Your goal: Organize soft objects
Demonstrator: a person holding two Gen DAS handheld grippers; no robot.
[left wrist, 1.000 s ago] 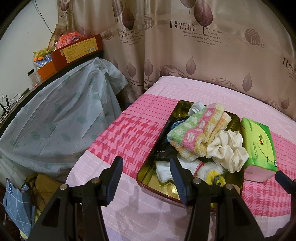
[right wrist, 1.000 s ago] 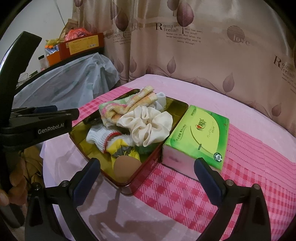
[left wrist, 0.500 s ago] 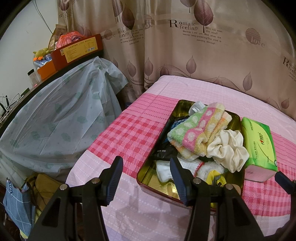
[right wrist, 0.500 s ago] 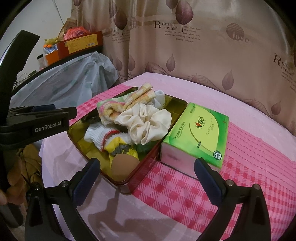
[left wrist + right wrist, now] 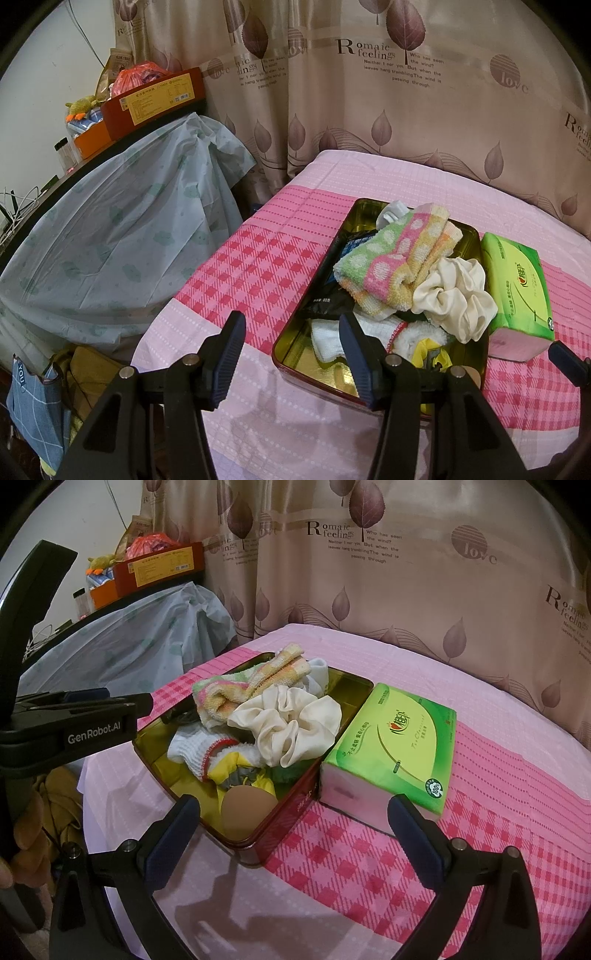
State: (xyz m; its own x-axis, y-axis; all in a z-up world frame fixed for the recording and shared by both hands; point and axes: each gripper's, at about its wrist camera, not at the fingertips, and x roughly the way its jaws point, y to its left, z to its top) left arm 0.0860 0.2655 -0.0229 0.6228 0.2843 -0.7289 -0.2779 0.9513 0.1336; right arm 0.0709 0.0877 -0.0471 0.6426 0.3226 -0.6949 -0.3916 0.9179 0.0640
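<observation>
Nothing has moved since earlier. Towel (image 5: 391, 258) and scrunchie (image 5: 291, 725) hide the tin's (image 5: 280, 823) lower contents. Both grippers, left (image 5: 291, 354) and right (image 5: 295, 834), hover angled downward, fingers wide, empty.

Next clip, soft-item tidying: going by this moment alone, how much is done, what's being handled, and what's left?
Mostly done: the striped towel, cream scrunchie, white sock and tan puff lie in the tin. Nothing in hand: left gripper and right gripper hover with jaws open, empty. Left: the green tissue pack sits outside, against the tin.
</observation>
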